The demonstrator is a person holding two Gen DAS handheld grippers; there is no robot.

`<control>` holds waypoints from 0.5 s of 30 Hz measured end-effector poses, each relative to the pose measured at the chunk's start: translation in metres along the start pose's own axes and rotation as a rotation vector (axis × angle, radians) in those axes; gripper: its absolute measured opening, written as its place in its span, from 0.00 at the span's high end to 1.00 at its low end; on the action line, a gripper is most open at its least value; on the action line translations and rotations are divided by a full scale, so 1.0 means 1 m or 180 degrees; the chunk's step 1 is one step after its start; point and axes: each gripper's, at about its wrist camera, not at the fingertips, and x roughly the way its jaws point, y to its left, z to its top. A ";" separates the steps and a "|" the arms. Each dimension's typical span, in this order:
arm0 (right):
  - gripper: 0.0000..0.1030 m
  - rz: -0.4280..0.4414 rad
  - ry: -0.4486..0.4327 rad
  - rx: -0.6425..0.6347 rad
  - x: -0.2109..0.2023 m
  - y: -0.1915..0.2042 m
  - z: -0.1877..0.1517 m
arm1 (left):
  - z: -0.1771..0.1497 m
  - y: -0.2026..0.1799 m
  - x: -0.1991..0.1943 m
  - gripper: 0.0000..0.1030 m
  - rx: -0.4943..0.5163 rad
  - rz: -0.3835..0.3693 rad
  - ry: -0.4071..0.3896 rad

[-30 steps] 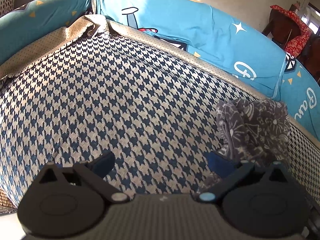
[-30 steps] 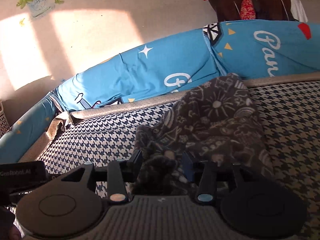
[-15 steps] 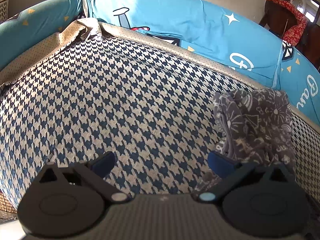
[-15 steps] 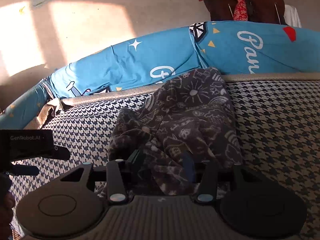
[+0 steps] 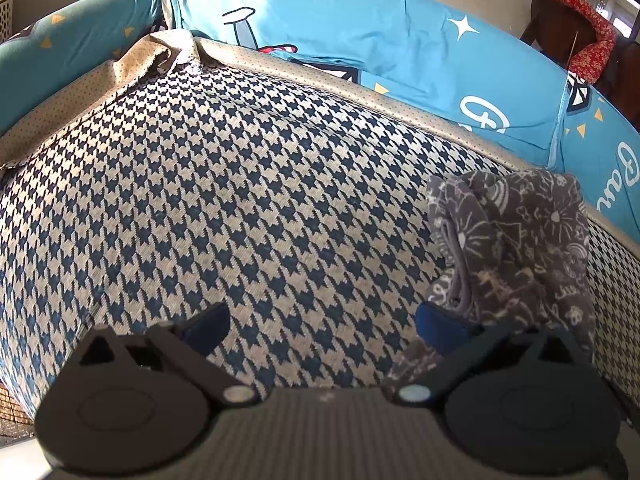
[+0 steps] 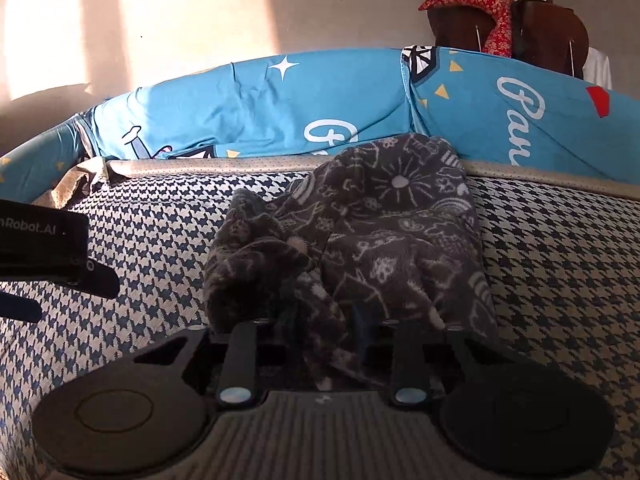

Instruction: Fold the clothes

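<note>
A dark grey garment with pale doodle print [image 6: 392,216] lies crumpled on the houndstooth cover [image 6: 560,264]. My right gripper [image 6: 324,320] is at its near edge. The jaws are closing, a bunched fold of the fabric is pinched between them, and cloth largely hides the fingertips. In the left wrist view the same garment [image 5: 516,240] sits at the right. My left gripper [image 5: 322,326] hovers open and wide over bare cover, its right blue fingertip [image 5: 438,326] against the garment's edge. The left gripper [image 6: 52,252] also shows at the left edge of the right wrist view.
A blue cartoon-print quilt [image 5: 400,40] is rolled along the back and left of the cover. Behind it stand a dark wooden chair draped with red cloth [image 6: 500,28] and a sunlit wall [image 6: 180,32]. A white basket [image 5: 8,12] shows at the far left.
The right gripper's jaws have narrowed onto a fold of the garment, and the gripper has sunk lower and rolled a little. The left gripper stays wide open in place.
</note>
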 end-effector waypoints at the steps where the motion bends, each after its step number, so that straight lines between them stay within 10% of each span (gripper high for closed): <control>1: 0.86 0.0022 -0.0031 -0.0021 -0.003 0.003 0.001 | 0.000 0.000 0.000 0.00 -0.0004 0.0001 -0.0001; 15: 0.85 0.0129 0.0161 -0.0316 0.000 0.025 -0.017 | 0.001 0.006 0.001 0.00 -0.0042 0.0054 0.0003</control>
